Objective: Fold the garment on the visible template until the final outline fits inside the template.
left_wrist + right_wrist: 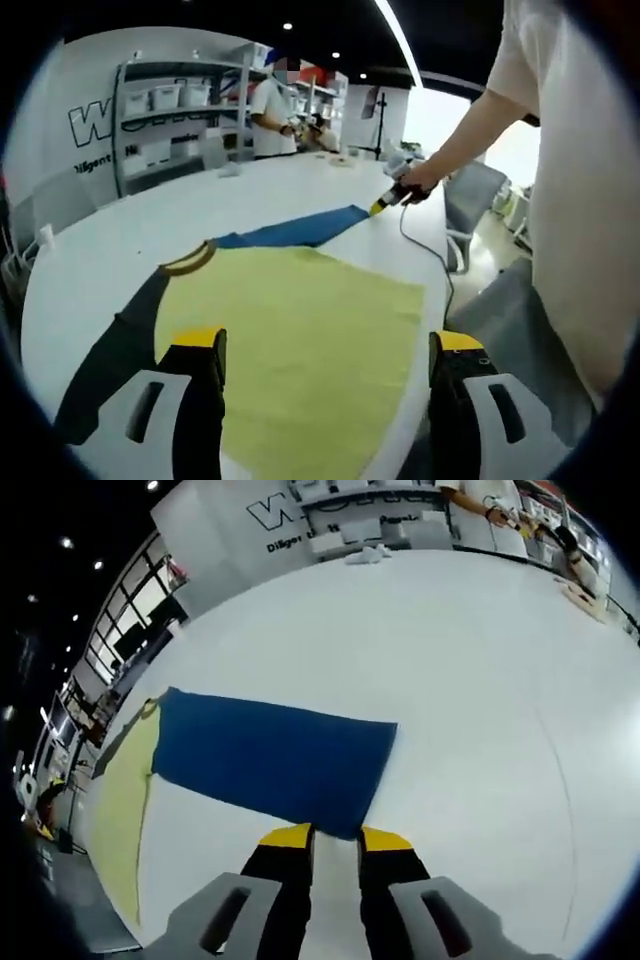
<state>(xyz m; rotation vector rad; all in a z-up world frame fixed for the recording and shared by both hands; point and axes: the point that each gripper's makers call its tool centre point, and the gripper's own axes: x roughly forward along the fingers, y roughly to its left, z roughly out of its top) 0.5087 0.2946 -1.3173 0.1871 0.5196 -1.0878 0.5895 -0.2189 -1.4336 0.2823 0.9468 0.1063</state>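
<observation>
Two hand-held grippers: right [335, 835] nearly shut on blue template [270, 760] edge, left [325, 345] wide open, empty, over yellow garment [310, 340]. Folding not begun; next needs template flat on tabletop [480, 680].

Lab: storage shelves [185, 110], long white worktable [250, 195]

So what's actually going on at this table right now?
A person is working a garment with two handheld grippers. The right gripper is pinched on the near edge of the blue template lying flat on the white table. The left gripper hovers open over the yellow garment, which lies spread out with its dark sleeve unfolded. No fold is in yet, and part of the garment lies off the template.
</observation>
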